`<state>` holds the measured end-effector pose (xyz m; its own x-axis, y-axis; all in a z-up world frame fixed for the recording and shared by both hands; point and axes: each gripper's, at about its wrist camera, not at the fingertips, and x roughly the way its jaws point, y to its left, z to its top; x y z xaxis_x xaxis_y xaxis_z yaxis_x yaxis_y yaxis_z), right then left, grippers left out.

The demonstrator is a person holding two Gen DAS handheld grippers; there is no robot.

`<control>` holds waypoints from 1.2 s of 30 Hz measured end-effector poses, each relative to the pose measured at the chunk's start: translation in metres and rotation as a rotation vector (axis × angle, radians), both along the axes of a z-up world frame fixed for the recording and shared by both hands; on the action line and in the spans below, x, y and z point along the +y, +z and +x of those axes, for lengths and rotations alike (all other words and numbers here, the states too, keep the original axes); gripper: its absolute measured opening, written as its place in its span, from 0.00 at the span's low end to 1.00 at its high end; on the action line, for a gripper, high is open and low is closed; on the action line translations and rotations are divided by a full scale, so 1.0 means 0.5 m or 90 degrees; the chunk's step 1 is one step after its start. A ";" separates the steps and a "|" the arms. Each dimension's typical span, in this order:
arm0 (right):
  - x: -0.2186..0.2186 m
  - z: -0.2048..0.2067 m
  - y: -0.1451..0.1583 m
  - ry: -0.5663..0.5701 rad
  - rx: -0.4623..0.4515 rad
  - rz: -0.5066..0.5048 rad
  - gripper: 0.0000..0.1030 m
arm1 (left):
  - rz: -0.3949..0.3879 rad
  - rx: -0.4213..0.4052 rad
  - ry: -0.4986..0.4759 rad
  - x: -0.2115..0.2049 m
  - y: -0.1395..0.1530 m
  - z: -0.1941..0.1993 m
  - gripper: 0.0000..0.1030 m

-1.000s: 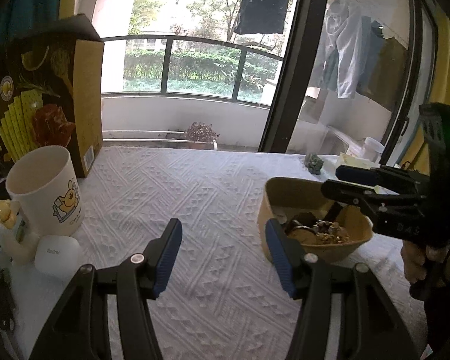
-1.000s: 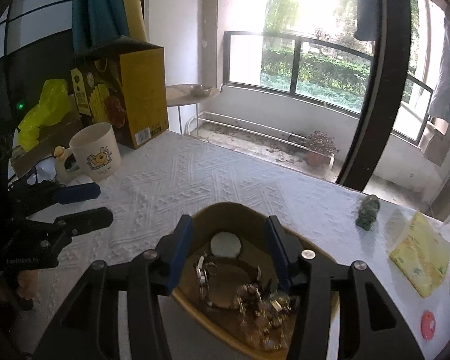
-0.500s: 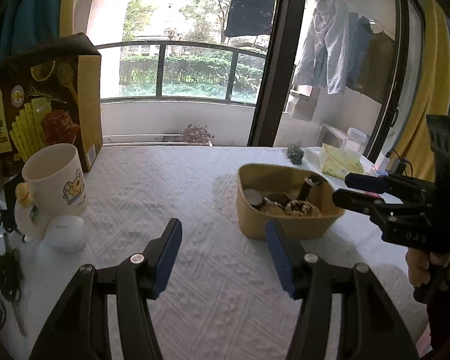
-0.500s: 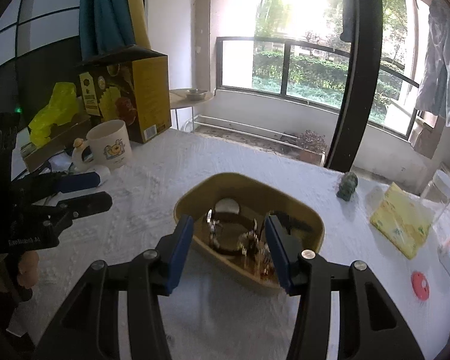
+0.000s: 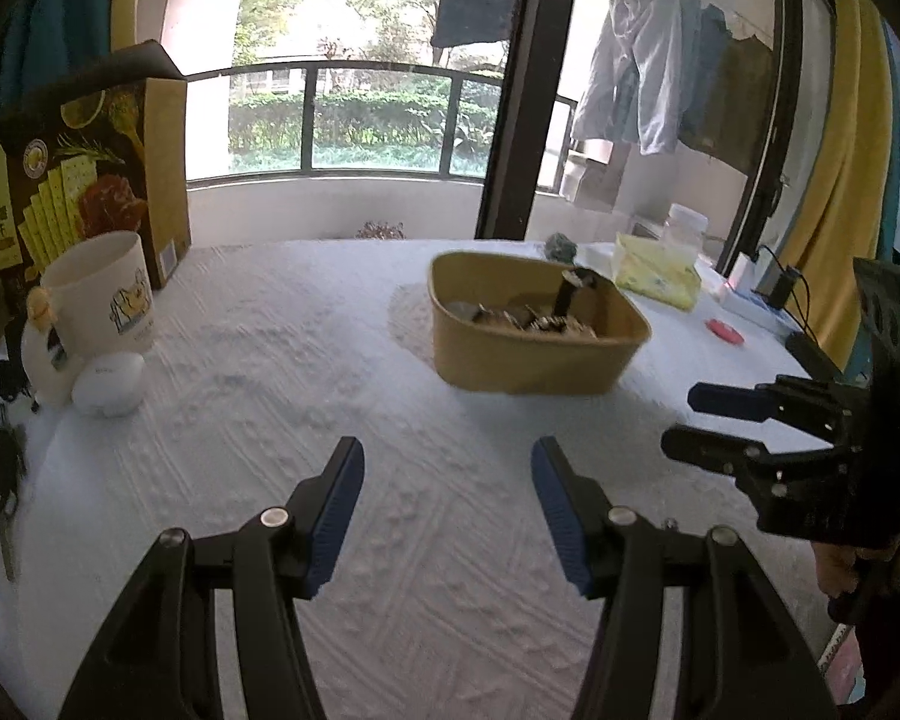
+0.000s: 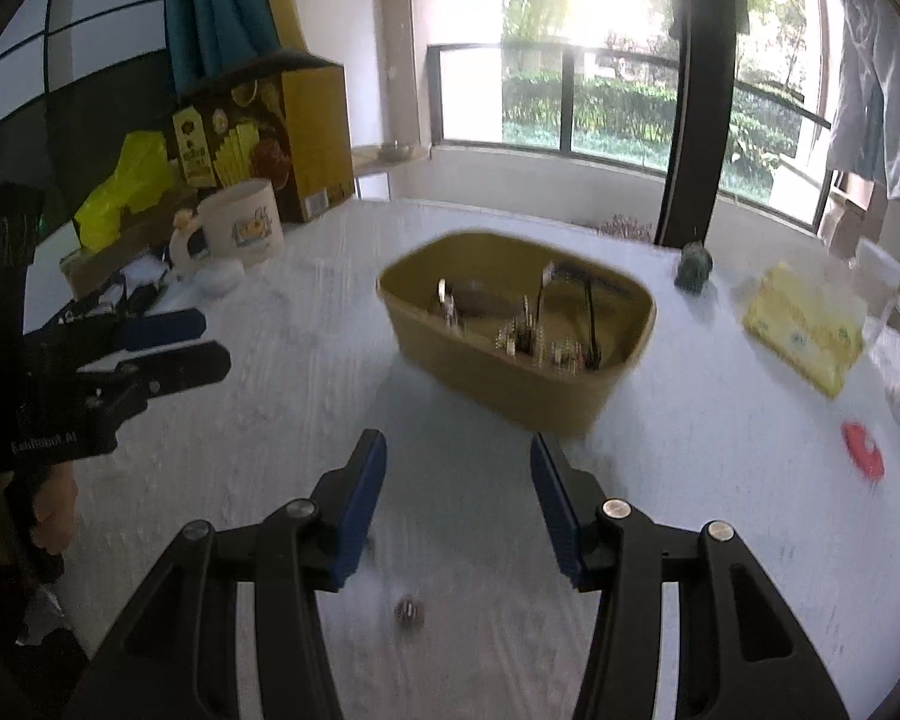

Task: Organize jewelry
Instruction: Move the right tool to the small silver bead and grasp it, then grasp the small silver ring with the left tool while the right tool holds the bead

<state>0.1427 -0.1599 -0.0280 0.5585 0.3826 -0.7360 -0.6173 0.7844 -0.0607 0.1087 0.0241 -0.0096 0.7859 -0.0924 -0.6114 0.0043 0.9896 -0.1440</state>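
Short of the tan jewelry tub (image 6: pixel 513 372), left gripper (image 5: pixel 447 510) and right gripper (image 6: pixel 457 501), jaws released, empty.

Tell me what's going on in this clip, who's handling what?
A person holds a two-finger gripper in each hand over a white-clothed table. The left gripper and right gripper are both open and hold nothing. A tan bin of watches and jewelry sits ahead of them on the cloth. One small jewelry piece lies loose on the cloth just below the right gripper. A mug and cracker box stand at the left.
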 end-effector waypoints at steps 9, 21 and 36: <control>-0.028 -0.058 -0.054 -0.015 0.048 -0.017 0.46 | -0.003 0.028 -0.033 -0.030 -0.028 -0.015 0.56; -0.019 -0.070 -0.092 -0.001 0.072 -0.047 0.13 | -0.009 0.035 -0.029 -0.024 -0.037 -0.016 0.56; -0.058 -0.064 -0.049 -0.016 0.045 -0.017 0.11 | 0.021 0.079 -0.075 -0.093 -0.052 0.021 0.56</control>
<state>0.1108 -0.1887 -0.0528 0.5138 0.3494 -0.7835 -0.6013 0.7981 -0.0385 0.1193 -0.0224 -0.0357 0.6887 -0.1579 -0.7076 0.1051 0.9874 -0.1180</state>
